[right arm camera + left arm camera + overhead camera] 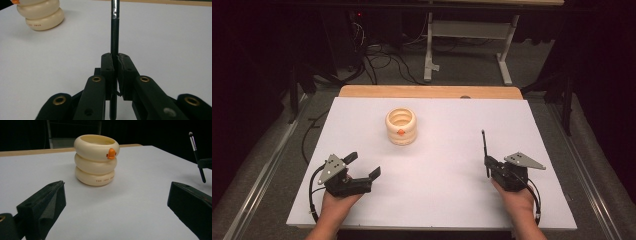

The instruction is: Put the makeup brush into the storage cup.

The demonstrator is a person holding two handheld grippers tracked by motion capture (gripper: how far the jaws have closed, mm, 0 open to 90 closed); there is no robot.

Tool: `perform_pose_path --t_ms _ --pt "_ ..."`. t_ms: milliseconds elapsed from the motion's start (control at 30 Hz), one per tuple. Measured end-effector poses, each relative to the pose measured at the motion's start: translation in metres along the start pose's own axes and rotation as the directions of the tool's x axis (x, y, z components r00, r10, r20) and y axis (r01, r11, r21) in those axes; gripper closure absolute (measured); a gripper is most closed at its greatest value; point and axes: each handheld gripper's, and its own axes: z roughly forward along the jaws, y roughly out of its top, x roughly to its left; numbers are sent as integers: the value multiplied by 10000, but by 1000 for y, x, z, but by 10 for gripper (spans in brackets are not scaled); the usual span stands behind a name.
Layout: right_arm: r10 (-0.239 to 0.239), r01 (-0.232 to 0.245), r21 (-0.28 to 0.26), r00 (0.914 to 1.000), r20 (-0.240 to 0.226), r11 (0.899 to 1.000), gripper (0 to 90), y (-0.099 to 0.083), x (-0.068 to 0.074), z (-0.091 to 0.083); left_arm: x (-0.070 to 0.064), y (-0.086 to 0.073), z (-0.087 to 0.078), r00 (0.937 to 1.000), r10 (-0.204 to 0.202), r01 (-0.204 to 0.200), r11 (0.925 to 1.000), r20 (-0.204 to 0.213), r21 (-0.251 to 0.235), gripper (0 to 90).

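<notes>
- High view: right gripper (486,161) sits near the table's right front, jaws clamped on a thin black makeup brush (484,150), held well off its bristle end, which points away from the person.
- Right gripper view: brush handle (114,35) runs straight up out of the closed jaws, long axis in line with the gripper; butt end sticks out below the pads.
- Left gripper view: brush tip (191,135) is pale, bristles small.
- Left gripper (364,166) rests at left front, jaws wide apart, holding nothing.
- Cream ringed holder (401,126), three stacked rolls with an orange duck bill, stands upright mid-table toward the far side, open mouth facing up.
- Key relation: holder lies forward and to the left of the brush, well apart; left gripper looks slightly nearer to it, but only the right carries the brush.
- Judgement: likely next is carrying the brush over the mouth and tipping it upright before dropping in.
- White table top (452,190) otherwise bare.
</notes>
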Motion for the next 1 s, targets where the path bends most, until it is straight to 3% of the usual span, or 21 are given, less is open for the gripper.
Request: perform_pose_path --t_ms 467,800,1000 --pt "-333 323 -489 9992 -199 9983 858 -4 4 -2 0 -1 1 10000 -69 69 10000 28 46 23" --pt "-681 650 -1400 9975 -173 9880 858 -12 2 0 0 -3 4 9998 -127 124 9997 167 190 26" --pt "-818 801 -1621 9966 -39 9835 858 -15 4 2 1 -3 5 9998 -99 96 9998 185 201 37"
